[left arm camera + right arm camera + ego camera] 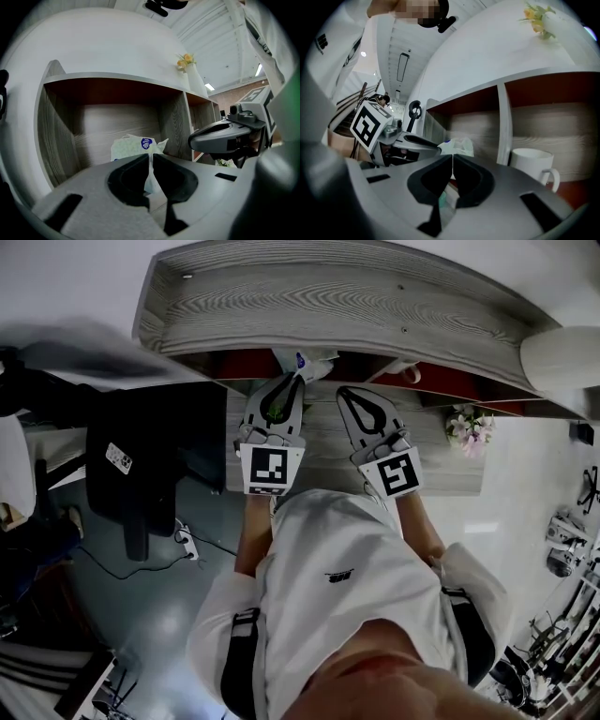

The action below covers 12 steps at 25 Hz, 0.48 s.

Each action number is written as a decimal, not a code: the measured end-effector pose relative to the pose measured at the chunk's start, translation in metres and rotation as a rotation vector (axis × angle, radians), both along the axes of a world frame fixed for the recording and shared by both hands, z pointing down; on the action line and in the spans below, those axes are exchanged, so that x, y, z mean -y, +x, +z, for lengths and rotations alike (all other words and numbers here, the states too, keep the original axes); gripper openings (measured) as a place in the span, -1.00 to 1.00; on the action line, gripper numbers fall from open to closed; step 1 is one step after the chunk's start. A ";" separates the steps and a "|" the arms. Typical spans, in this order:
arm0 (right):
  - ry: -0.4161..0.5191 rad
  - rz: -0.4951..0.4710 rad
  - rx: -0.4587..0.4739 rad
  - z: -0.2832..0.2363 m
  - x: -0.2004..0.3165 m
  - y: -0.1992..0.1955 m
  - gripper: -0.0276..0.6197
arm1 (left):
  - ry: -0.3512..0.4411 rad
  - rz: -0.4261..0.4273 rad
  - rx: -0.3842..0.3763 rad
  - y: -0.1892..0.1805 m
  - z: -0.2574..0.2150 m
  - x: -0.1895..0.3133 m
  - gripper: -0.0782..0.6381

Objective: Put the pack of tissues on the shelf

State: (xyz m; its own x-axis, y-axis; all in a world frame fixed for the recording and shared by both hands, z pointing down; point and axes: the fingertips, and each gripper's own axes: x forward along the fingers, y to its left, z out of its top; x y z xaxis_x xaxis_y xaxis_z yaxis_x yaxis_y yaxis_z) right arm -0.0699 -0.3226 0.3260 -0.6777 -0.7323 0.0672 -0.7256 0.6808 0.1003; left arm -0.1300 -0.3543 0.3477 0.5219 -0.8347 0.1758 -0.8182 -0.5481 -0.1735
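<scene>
Pinching the pack of tissues by its wrapper edge in the left gripper, beside the empty, pressed-together right gripper, best eased level ahead onto the shelf before release

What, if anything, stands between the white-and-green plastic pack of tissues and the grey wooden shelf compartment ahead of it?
Nothing visible. The pack, pinched by the left gripper, faces a bare compartment; the white ceramic mug stands in the next compartment, beyond the divider.
</scene>
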 end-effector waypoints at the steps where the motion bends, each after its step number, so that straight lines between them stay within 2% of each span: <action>1: 0.001 -0.001 -0.002 0.000 0.000 0.000 -0.83 | -0.002 -0.002 0.000 -0.001 0.001 0.001 -0.69; 10: 0.005 -0.019 0.001 -0.001 -0.002 -0.004 -0.83 | -0.016 -0.027 0.008 -0.008 0.006 -0.002 -0.67; 11: 0.005 -0.022 0.000 -0.001 -0.002 -0.004 -0.83 | -0.018 -0.032 0.006 -0.009 0.006 -0.002 -0.63; 12: 0.006 -0.025 -0.001 0.000 -0.003 -0.005 -0.83 | -0.022 -0.037 0.006 -0.010 0.007 -0.003 -0.48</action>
State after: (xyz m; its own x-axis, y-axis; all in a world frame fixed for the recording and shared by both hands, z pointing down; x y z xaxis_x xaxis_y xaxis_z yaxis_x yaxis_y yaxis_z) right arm -0.0745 -0.3195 0.3256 -0.6954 -0.7158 0.0637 -0.7086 0.6978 0.1047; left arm -0.1396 -0.3513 0.3545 0.4898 -0.8493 0.1971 -0.8370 -0.5213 -0.1665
